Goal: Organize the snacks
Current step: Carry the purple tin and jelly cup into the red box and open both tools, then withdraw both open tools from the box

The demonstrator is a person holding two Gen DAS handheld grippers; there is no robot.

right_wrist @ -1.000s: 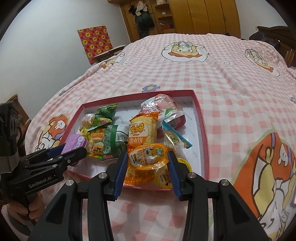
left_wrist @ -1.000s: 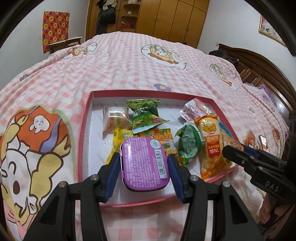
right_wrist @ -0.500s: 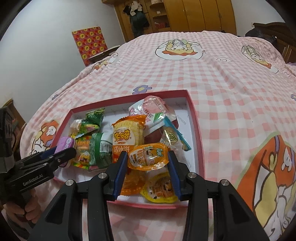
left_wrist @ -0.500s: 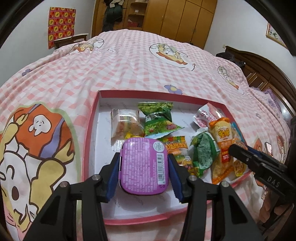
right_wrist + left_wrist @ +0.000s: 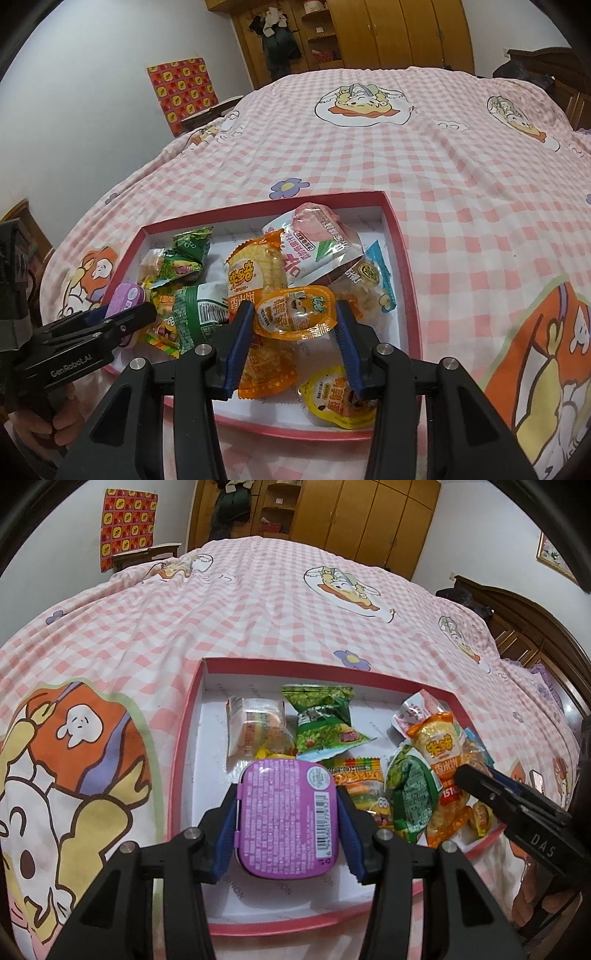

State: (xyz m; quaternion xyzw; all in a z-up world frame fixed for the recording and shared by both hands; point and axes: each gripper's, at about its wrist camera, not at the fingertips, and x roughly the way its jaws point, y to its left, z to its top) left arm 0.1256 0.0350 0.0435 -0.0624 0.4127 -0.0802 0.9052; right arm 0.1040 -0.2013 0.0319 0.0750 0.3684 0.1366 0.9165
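Compared with a second ago, both grippers sit farther in over the tray, so the purple tin and the orange jelly cup appear higher above the snack pile. The left gripper pinches the purple tin between its blue pads, holding it over the near left part of the pink-rimmed tray. The right gripper holds its pads against the sides of the orange jelly cup, above the near middle of the same tray. Outward from the jaws lie a clear wrapped cake, a green packet, an orange rice cracker pack, a pink pouch and a second jelly cup, heaped mostly toward the right half. The tray rests on a pink checked bedspread. Judged from this, gathering is largely done; the two held items remain to be placed, and the pile is not yet sorted.
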